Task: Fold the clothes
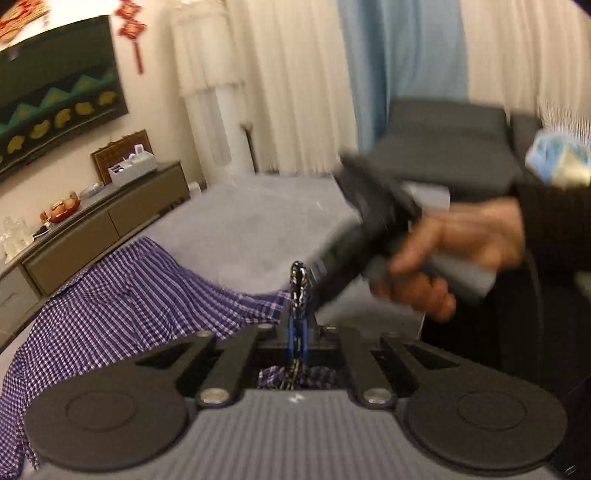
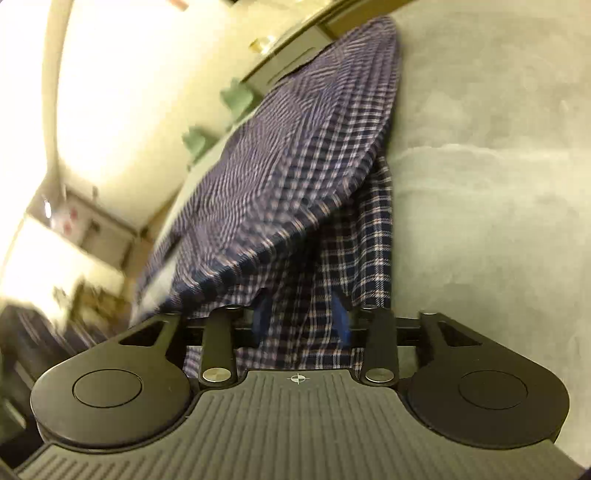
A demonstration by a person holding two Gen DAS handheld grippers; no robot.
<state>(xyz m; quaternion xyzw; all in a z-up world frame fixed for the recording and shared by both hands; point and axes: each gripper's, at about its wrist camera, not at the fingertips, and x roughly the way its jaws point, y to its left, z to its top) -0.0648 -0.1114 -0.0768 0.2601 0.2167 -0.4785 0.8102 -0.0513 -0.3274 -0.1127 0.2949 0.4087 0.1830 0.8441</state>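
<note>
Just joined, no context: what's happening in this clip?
A person is folding a blue checked shirt on a grey table, with a handheld gripper in each hand. The left gripper is shut on the shirt's edge. The right gripper has cloth between its blue fingers, which stand apart. The frames are motion-blurred.

A long, low grey-brown sideboard (image 1: 110,218) runs along the cream wall, carrying a bowl of red and orange fruit (image 1: 61,209), a white box of small items (image 1: 131,170) and clear glassware (image 1: 14,236). Above hangs a dark framed picture with green peaks (image 1: 55,99), beside a red knotted ornament (image 1: 133,33). Cream curtains (image 1: 295,81) flank a pale blue one (image 1: 402,59) behind a dark grey sofa (image 1: 443,140).
</note>
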